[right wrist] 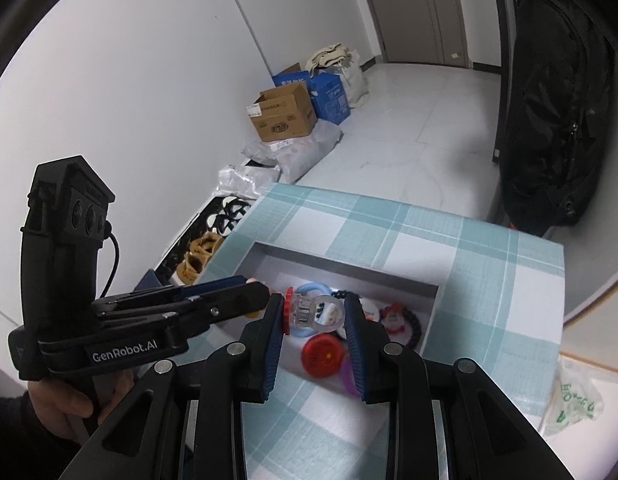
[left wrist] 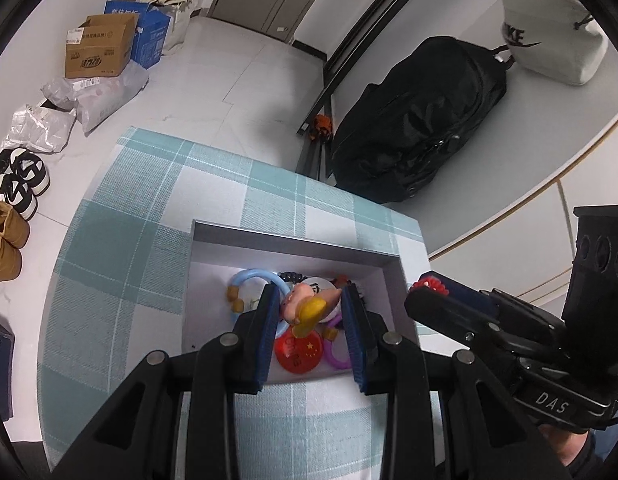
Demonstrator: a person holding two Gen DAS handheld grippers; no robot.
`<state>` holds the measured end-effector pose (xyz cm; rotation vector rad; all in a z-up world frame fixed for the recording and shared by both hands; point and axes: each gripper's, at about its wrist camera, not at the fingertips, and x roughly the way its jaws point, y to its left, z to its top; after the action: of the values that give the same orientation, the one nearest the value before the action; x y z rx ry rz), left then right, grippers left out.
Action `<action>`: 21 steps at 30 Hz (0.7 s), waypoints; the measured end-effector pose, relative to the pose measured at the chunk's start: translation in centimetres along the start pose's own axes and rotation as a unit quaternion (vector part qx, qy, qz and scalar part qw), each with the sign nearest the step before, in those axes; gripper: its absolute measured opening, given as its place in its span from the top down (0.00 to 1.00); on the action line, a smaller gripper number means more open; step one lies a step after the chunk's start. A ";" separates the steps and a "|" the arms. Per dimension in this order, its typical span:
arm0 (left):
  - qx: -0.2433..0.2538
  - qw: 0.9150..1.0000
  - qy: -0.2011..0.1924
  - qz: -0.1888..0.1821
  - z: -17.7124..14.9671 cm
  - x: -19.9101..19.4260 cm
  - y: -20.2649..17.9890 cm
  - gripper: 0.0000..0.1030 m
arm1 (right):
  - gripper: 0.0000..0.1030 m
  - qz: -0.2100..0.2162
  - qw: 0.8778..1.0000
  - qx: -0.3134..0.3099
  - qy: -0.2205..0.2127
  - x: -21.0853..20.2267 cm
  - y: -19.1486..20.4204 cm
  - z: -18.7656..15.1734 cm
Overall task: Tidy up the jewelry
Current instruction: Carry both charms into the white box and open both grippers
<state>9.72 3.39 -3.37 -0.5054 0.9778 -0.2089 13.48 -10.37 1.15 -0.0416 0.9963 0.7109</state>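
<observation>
Now, with left gripper (left wrist: 312, 306) clamped on figurine charm (left wrist: 307, 306) and right gripper (right wrist: 314, 314) clamped on clear hair claw (right wrist: 315, 310) (red flower at left pad), lowered straight ahead into tray (left wrist: 293, 244), released singly.

Left gripper (left wrist: 312, 312) clamped on a figurine (left wrist: 307, 306) over a grey box (left wrist: 293, 242). Beneath: blue ring (left wrist: 249, 278) at 10 o'clock, red badge (left wrist: 299, 352) at 6. Right gripper (left wrist: 423, 286) at 3 o'clock, gripping something red.
</observation>
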 end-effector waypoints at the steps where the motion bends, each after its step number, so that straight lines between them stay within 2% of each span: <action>1: -0.002 1.000 0.003 0.001 0.1 0.3 0.0 0.75 | 0.72 0.001 1.000 0.002 0.001 0.2 -0.2 0.0; 9: 0.001 0.999 0.029 0.025 0.3 2.2 0.3 0.75 | 0.72 0.023 0.999 0.046 0.010 1.8 -3.1 0.1; 21: 0.014 0.999 0.044 0.024 0.3 3.2 -0.1 0.75 | 0.72 0.031 0.997 0.062 0.038 3.5 -4.1 -0.2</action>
<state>11.79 2.10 -5.54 -0.4497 1.0702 -0.2034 16.85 -11.80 -2.81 0.0712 1.1173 0.7064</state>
